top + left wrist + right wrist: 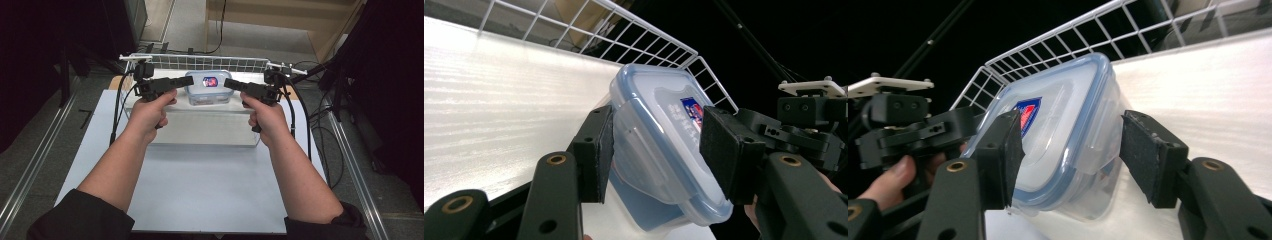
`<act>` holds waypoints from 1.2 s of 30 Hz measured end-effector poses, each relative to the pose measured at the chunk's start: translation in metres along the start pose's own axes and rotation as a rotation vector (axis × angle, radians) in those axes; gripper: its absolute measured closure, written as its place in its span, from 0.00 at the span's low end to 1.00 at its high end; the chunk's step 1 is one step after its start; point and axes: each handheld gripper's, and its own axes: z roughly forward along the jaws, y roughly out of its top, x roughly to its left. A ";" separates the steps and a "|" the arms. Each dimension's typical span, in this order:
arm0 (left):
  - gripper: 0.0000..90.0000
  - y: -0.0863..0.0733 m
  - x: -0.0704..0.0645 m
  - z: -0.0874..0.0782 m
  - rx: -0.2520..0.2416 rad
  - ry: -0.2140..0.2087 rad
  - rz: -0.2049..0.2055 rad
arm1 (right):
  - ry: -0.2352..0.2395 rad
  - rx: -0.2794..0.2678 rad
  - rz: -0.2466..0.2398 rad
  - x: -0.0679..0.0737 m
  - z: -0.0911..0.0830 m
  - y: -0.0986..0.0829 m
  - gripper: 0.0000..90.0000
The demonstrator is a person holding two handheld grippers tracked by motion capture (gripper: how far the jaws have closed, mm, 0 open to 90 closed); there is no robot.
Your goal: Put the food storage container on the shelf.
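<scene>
Black claws (pixel 174 84) (pixel 229 83) flank container (pixel 209 89), seemingly untouched.

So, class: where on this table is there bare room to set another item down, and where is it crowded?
Free: the white table between the forearms, and the shelf front near the hands. Crowded: the back, where the left gripper and right gripper flank the lidded container before the wire rack.

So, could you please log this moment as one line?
left gripper: open, beside container | right gripper: open, opposite side | lid: on | container: in wire basket
</scene>
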 end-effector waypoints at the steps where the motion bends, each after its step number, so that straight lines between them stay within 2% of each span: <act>1: 0.51 0.000 -0.001 -0.001 -0.004 0.009 0.007 | -0.009 -0.002 -0.010 0.000 -0.001 0.000 0.45; 3: 0.47 -0.002 -0.006 -0.004 -0.009 0.030 0.031 | -0.026 -0.003 -0.034 0.001 -0.004 0.000 0.43; 5: 0.43 -0.005 -0.012 -0.009 -0.023 0.054 0.068 | -0.051 -0.004 -0.079 0.006 -0.008 -0.002 0.40; 9: 0.38 -0.015 -0.027 -0.020 -0.065 0.091 0.157 | -0.075 -0.029 -0.153 0.015 -0.018 -0.009 0.34; 12: 0.36 -0.028 -0.034 -0.028 -0.078 0.128 0.229 | -0.101 -0.058 -0.211 0.023 -0.027 -0.018 0.31; 16: 0.35 -0.048 -0.037 -0.039 -0.082 0.161 0.305 | -0.128 -0.072 -0.246 0.025 -0.040 -0.036 0.27; 17: 0.35 -0.054 -0.036 -0.041 -0.086 0.172 0.319 | -0.139 -0.078 -0.264 0.025 -0.042 -0.042 0.25; 19: 0.34 -0.068 -0.033 -0.044 -0.074 0.168 0.329 | -0.167 -0.097 -0.310 0.024 -0.048 -0.057 0.24; 22: 0.31 -0.092 -0.030 -0.048 -0.061 0.177 0.385 | -0.195 -0.112 -0.351 0.020 -0.054 -0.078 0.23; 26: 0.29 -0.127 -0.023 -0.053 -0.047 0.200 0.454 | -0.216 -0.126 -0.437 0.014 -0.060 -0.113 0.22; 31: 0.27 -0.170 -0.006 -0.060 -0.014 0.235 0.475 | -0.233 -0.134 -0.498 0.003 -0.068 -0.154 0.22; 36: 0.26 -0.206 0.008 -0.070 -0.004 0.271 0.504 | -0.263 -0.133 -0.528 -0.010 -0.074 -0.196 0.21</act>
